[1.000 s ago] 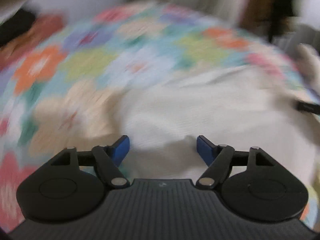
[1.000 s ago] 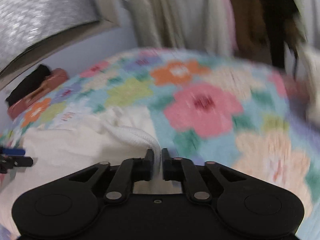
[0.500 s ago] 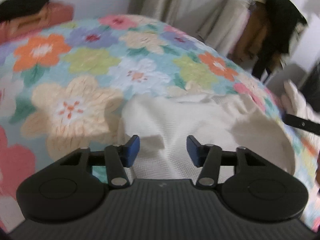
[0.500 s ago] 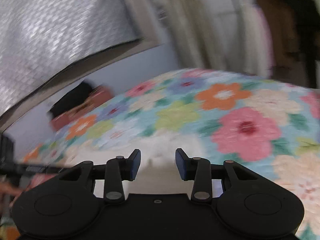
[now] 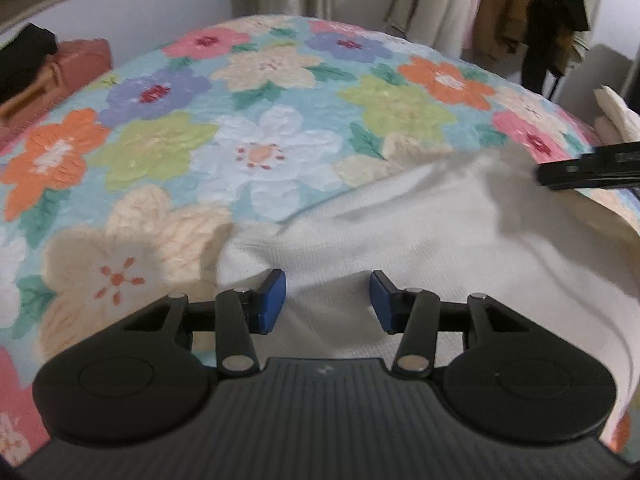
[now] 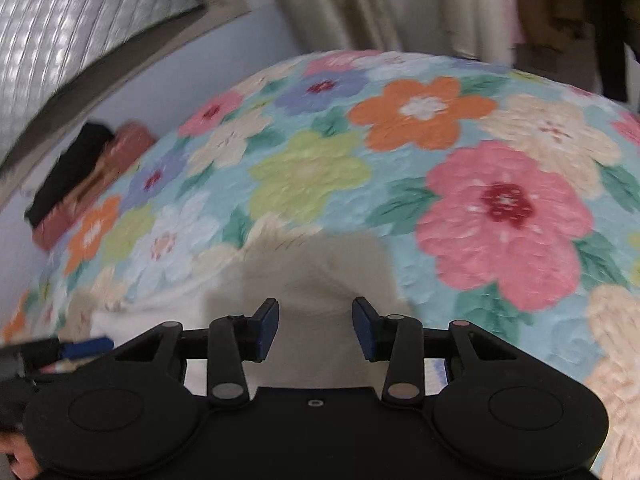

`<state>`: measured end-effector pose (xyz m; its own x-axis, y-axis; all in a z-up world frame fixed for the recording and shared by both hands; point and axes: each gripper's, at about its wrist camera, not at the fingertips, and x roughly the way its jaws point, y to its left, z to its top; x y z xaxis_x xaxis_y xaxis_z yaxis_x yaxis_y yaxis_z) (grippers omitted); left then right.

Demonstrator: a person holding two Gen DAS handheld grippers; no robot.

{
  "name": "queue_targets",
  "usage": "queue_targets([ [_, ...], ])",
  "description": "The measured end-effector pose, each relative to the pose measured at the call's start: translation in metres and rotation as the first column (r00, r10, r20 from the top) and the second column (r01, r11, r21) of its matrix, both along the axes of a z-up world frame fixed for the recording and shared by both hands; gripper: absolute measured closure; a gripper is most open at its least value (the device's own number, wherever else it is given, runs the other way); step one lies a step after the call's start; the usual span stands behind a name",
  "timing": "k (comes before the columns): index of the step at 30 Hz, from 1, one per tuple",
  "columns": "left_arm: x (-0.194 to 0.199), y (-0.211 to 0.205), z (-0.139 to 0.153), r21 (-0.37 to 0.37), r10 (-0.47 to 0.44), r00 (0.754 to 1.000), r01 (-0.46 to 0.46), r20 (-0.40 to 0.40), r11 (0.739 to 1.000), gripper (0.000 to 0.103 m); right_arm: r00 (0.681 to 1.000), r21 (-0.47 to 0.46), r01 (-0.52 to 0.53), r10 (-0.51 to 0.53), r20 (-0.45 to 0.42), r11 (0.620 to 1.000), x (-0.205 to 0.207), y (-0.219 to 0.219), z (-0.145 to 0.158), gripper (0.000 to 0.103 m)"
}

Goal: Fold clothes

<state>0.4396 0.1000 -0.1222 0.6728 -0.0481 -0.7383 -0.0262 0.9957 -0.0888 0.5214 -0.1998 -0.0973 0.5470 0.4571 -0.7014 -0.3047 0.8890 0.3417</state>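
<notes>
Both grippers, left (image 5: 326, 300) & right (image 6: 314, 328), gaped empty just over the cloth (image 5: 440, 248) on the bed (image 5: 260, 120); a shallow pinch could've snagged the bedspread or only 1 layer

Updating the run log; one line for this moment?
left gripper: open | right gripper: open | white garment: flat on floral bedspread

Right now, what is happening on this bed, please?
A person with a gripper in each hand is folding a cream-white garment on a flowered bedspread. Both the left gripper and the right gripper hang open over the cloth, holding nothing.
</notes>
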Motion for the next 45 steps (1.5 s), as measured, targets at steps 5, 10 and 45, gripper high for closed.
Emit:
queue_targets([
  [5, -0.024, 0.001, 0.01, 0.032, 0.06, 0.998, -0.06, -0.009, 0.998, 0.051, 0.996, -0.01, 0.068, -0.067, 0.061, 0.998, -0.039, -0.03, 0.025, 0.051],
  [10, -0.074, -0.023, 0.025, 0.213, -0.061, 0.997, 0.051, 0.039, 0.976, 0.044, 0.998, 0.008, 0.037, -0.038, 0.052, 0.999, -0.076, -0.065, 0.042, 0.042],
  [45, -0.176, 0.02, -0.065, -0.836, 0.219, 0.911, -0.409, -0.35, 0.365, 0.024, 0.871, 0.485, 0.482, -0.337, -0.358, 0.73, -0.169, -0.098, -0.084, 0.024],
])
